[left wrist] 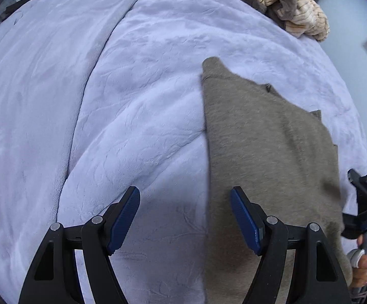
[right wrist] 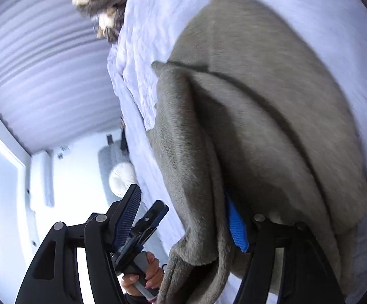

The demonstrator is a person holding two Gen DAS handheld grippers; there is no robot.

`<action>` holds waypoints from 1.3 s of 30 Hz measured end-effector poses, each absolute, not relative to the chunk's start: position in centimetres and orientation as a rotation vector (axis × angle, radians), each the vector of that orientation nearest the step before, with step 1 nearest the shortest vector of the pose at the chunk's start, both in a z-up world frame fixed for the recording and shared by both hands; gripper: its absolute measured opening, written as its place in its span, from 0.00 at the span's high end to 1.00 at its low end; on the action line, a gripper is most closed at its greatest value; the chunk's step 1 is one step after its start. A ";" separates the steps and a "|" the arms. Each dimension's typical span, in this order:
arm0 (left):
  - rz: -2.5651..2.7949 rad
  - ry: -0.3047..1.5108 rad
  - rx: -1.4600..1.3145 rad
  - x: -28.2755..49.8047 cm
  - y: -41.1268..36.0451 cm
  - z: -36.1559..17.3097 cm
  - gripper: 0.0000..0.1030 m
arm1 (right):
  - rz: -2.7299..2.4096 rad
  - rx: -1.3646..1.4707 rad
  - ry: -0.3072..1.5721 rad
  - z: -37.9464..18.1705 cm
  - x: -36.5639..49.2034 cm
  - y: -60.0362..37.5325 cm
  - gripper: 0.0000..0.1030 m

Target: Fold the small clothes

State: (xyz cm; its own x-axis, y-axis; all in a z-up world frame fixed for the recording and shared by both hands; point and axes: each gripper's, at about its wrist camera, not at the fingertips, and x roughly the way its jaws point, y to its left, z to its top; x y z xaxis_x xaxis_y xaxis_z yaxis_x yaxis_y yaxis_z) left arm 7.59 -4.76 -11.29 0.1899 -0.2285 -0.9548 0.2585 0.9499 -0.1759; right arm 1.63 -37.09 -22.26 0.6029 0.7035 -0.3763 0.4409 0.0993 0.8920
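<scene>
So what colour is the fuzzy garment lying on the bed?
Taupe grey-brown fuzzy garment, plain, clearest in the left wrist view.

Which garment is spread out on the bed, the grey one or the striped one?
The grey garment lies spread on the blanket; the cream striped garment sits bunched at the far edge.

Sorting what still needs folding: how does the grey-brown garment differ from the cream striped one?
The grey-brown garment is plain, spread largely flat, near the tools. The cream striped garment is patterned, bunched in a heap at the far edge. Both are fuzzy and lie on the lavender blanket.
</scene>
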 end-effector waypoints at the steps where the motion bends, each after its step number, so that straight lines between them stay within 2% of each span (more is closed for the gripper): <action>1: -0.349 1.343 0.017 7.5 -4.6 -11.9 0.28 | 0.261 1.486 1.023 -21.7 2.4 -36.9 0.32; 3: -0.351 1.344 -0.004 7.3 -4.6 -12.4 0.28 | 0.266 1.388 1.071 -20.8 4.3 -36.5 0.32; 5: -0.347 1.348 -0.007 7.4 -4.8 -12.7 0.28 | 0.227 1.282 1.143 -20.3 5.9 -35.9 0.40; 6: -0.343 1.348 -0.002 7.4 -4.9 -12.6 0.28 | 0.202 1.223 1.170 -20.0 6.8 -35.5 0.70; 7: -0.341 1.349 0.005 7.3 -5.0 -12.4 0.28 | 0.176 1.151 1.198 -19.7 7.7 -35.1 0.86; 9: -0.362 1.340 0.015 7.4 -5.5 -11.4 0.28 | 0.165 1.049 1.192 -18.1 8.5 -34.5 0.86; 13: -0.453 1.263 0.028 7.0 -7.3 -8.6 0.28 | 0.239 0.937 1.032 -12.7 7.8 -34.8 0.86; 16: -0.505 1.243 0.080 6.6 -9.6 -8.6 0.28 | 0.211 0.867 0.996 -11.0 6.5 -36.2 0.86; 19: -0.527 1.277 0.114 6.4 -11.7 -10.5 0.27 | 0.109 0.872 1.036 -12.6 4.0 -38.6 0.86; 21: -0.522 1.301 0.116 5.9 -12.2 -11.8 0.16 | 0.028 0.904 1.072 -14.8 3.0 -40.3 0.86; 24: -0.506 1.314 0.086 5.8 -11.8 -12.2 0.14 | -0.046 0.960 1.150 -18.3 1.7 -41.7 0.78; 25: -0.499 1.322 0.075 5.9 -11.5 -12.1 0.14 | -0.053 0.979 1.146 -18.7 1.5 -42.0 0.73; 27: -0.496 1.327 0.087 5.9 -11.1 -11.8 0.14 | -0.078 0.975 1.144 -18.2 1.1 -42.3 0.67; 30: -0.488 1.322 0.133 5.6 -10.7 -10.9 0.14 | -0.109 0.923 1.177 -17.5 0.6 -42.4 0.65; 31: -0.481 1.322 0.144 5.5 -10.5 -10.4 0.14 | -0.117 0.918 1.182 -17.0 -0.4 -42.6 0.61; 32: -0.477 1.326 0.143 5.3 -10.2 -10.1 0.14 | -0.126 0.925 1.182 -16.5 -1.3 -42.9 0.57; 34: -0.476 1.342 0.128 4.8 -9.7 -9.7 0.14 | -0.136 0.954 1.182 -15.7 -2.9 -43.3 0.37; 35: -0.472 1.356 0.120 4.4 -9.5 -9.5 0.14 | -0.128 0.983 1.170 -15.3 -4.0 -43.6 0.34; 39: -0.473 1.373 0.123 2.1 -9.1 -9.2 0.14 | -0.096 1.072 1.140 -14.6 -6.7 -42.7 0.33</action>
